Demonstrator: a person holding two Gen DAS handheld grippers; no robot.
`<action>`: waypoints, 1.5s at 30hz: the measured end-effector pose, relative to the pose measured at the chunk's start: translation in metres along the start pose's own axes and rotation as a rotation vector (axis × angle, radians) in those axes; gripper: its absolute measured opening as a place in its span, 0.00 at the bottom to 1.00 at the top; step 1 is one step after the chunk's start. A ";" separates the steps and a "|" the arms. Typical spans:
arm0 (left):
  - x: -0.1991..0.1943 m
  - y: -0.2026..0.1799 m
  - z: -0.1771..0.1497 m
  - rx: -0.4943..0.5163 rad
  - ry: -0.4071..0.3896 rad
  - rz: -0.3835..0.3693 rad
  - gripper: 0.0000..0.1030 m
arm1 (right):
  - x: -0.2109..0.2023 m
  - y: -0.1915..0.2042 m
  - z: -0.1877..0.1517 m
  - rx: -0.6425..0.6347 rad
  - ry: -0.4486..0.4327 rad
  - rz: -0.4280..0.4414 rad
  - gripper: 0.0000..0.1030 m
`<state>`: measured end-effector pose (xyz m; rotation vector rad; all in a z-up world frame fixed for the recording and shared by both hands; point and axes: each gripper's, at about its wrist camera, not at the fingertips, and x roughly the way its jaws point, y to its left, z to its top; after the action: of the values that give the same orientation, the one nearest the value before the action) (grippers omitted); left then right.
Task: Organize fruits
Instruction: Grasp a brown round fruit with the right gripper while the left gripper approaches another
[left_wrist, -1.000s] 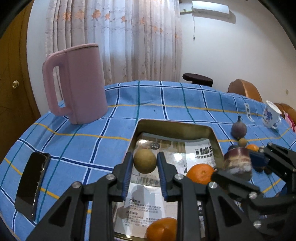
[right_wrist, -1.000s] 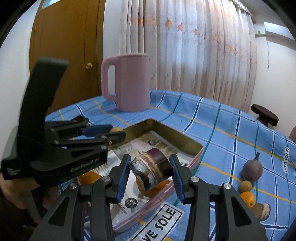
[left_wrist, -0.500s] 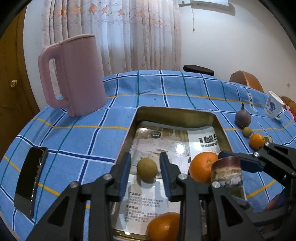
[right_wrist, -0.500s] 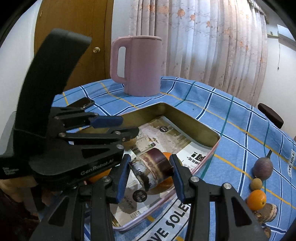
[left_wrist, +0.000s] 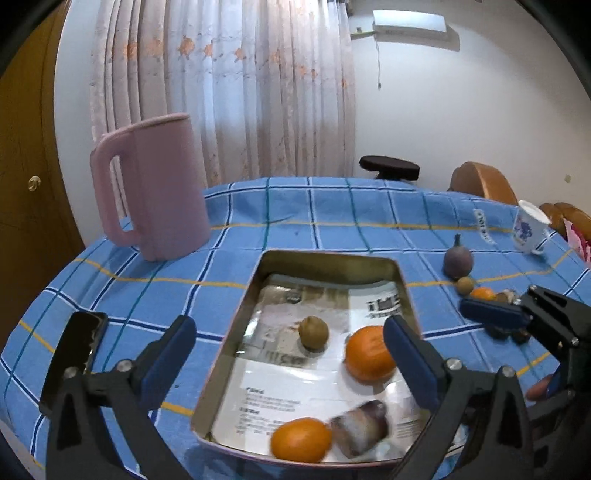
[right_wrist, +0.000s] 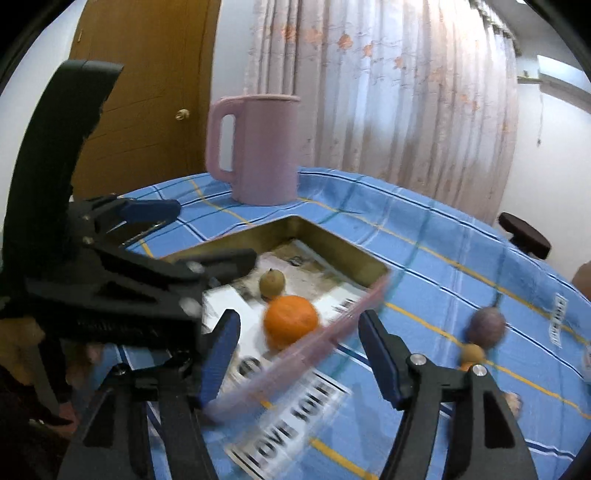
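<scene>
Now both the left gripper (left_wrist: 290, 360) and right gripper (right_wrist: 299, 354) gape wide, empty. With four fruits in the tray (left_wrist: 325, 260), swing right toward the purple fruit (right_wrist: 485, 326) at three o'clock on the tabletop (left_wrist: 332, 218), straddling it squarely.

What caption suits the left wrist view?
Open left gripper above tray holding two oranges, a small brown fruit and a cut piece.
</scene>
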<state>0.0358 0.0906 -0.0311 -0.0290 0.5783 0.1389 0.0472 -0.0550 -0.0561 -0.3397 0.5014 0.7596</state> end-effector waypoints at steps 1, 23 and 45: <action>-0.001 -0.004 0.002 0.001 -0.005 -0.005 1.00 | -0.009 -0.009 -0.004 0.013 -0.007 -0.026 0.66; 0.015 -0.147 -0.001 0.216 0.051 -0.142 0.97 | -0.036 -0.146 -0.079 0.315 0.235 -0.219 0.55; 0.041 -0.182 -0.012 0.220 0.174 -0.253 0.75 | -0.061 -0.162 -0.085 0.418 0.130 -0.249 0.39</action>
<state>0.0886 -0.0855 -0.0652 0.0997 0.7553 -0.1750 0.1012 -0.2397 -0.0754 -0.0584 0.7098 0.3791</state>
